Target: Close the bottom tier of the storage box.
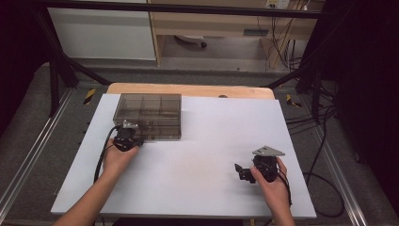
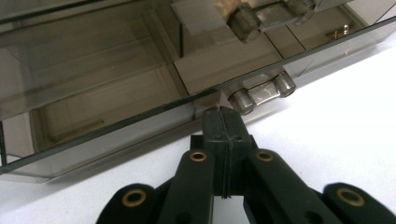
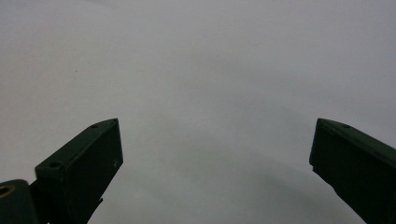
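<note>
White table top carries a smoky clear compartment box at its far left, lid down. Left gripper sits at the box's near edge; its jaws are pressed together, tips just below the lid rim beside a clear latch. Right gripper rests well apart at the near right, jaws spread wide over bare surface, holding nothing

clear compartment box: 1 | hand-held grippers: 2 | white table: 1
</note>
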